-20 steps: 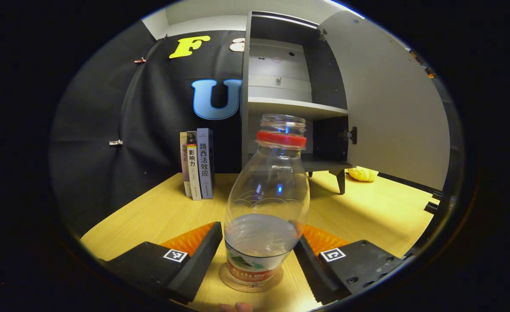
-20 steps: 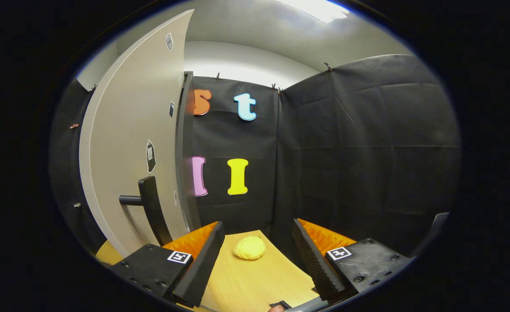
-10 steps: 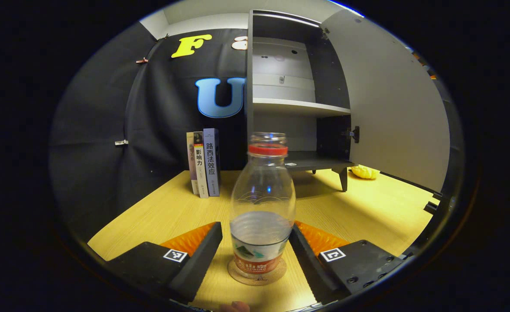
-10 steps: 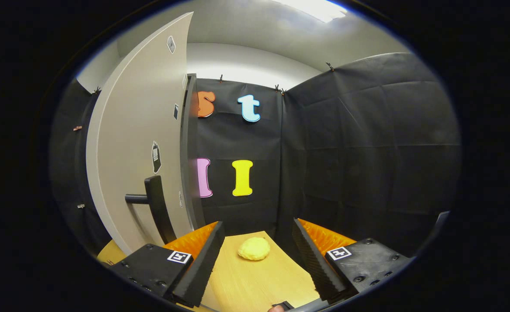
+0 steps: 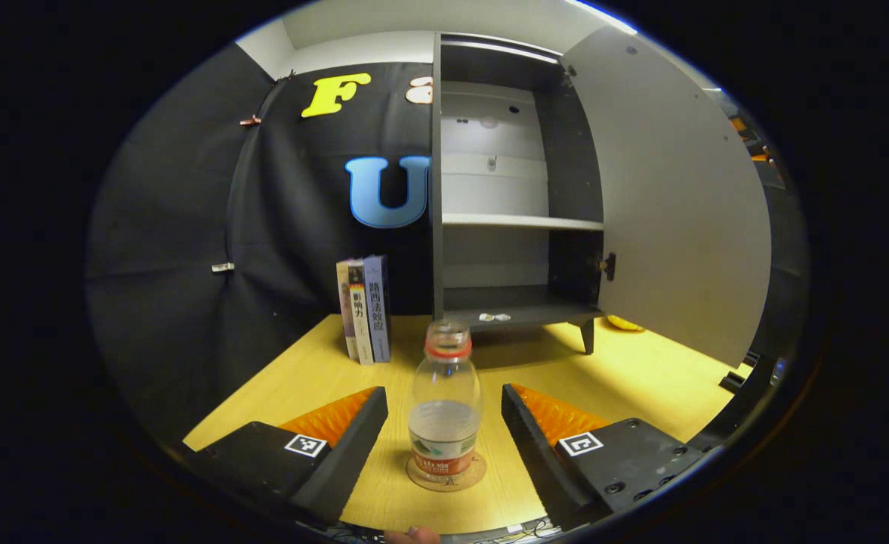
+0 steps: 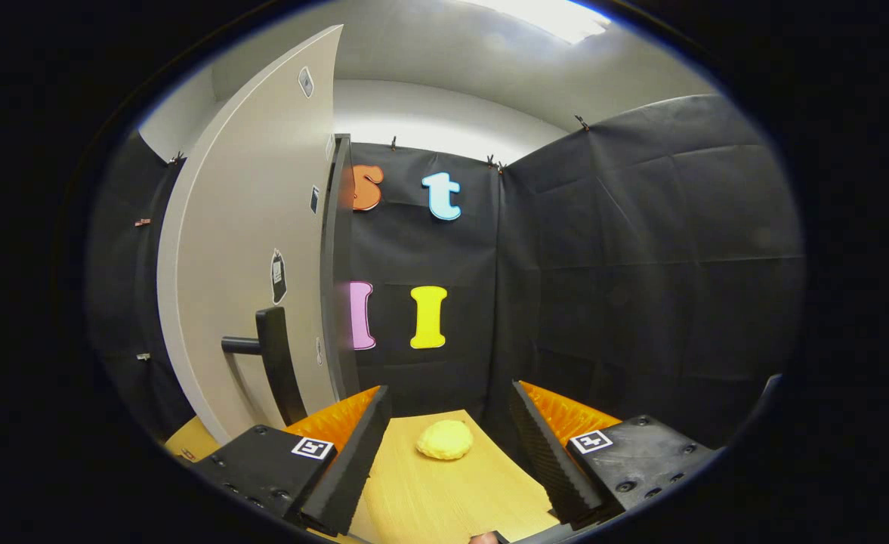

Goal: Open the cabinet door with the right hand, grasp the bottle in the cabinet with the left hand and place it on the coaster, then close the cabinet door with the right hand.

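Observation:
A clear plastic bottle (image 5: 445, 404) with a red neck ring and a little water stands upright on a round cork coaster (image 5: 446, 472) on the wooden table. My left gripper (image 5: 444, 423) is open, its fingers apart on either side of the bottle and not touching it. Behind stands the dark cabinet (image 5: 516, 196) with its pale door (image 5: 678, 204) swung wide to the right. In the right gripper view the same door (image 6: 255, 249) is at the left with its dark handle (image 6: 274, 363). My right gripper (image 6: 448, 446) is open, just right of the handle.
Three books (image 5: 365, 308) stand upright left of the cabinet. A yellow lump (image 6: 444, 440) lies on the table beyond the right gripper's fingers, and also under the door (image 5: 625, 323). A small pale scrap (image 5: 495, 317) lies on the cabinet's bottom shelf.
My left gripper has drawn back from the bottle, which now looks smaller and stands free on the coaster. The right gripper has shifted only slightly beside the door.

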Available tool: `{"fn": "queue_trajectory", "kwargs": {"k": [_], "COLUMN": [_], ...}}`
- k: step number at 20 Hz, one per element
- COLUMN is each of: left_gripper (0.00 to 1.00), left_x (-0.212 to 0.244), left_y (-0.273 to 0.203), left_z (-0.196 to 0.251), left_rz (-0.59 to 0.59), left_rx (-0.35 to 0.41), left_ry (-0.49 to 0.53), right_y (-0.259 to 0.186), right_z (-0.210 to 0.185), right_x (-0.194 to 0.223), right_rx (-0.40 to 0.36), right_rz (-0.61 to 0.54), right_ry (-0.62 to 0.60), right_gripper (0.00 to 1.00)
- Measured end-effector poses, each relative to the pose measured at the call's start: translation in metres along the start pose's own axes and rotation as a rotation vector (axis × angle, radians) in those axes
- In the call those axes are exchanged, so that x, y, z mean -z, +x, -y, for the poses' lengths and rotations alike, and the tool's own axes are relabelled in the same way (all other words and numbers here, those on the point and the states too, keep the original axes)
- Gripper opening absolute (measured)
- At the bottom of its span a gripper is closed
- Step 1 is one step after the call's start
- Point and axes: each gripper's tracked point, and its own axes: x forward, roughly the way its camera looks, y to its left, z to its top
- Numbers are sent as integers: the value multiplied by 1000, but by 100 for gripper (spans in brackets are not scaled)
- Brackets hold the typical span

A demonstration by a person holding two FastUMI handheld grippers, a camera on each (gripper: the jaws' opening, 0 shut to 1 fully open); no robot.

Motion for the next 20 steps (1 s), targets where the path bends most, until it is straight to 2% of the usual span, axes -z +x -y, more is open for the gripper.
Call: {"fn": "queue_trajectory", "kwargs": {"k": [3,11,13,15,20], "left_gripper": [96,96,96,95,94], "left_x": [-50,-192,-219,-237,-247], "left_y": [-12,-18,-17,-17,-16], "left_z": [-10,-26,-28,-28,-36], "left_rz": [21,103,127,143,144], "left_rx": [-59,-147,-149,-143,-157], "left_ry": [28,-49,-56,-64,-30], "right_y": [4,10,10,8,6], "right_z": [1,-4,-9,-9,-12], "right_x": [-5,-8,-8,-10,-10], "right_rx": [-2,-32,-43,-42,-23], "right_rz": [18,23,18,22,16], "right_ry": [2,36,37,35,32], "right_gripper": [97,97,97,97,97]}}
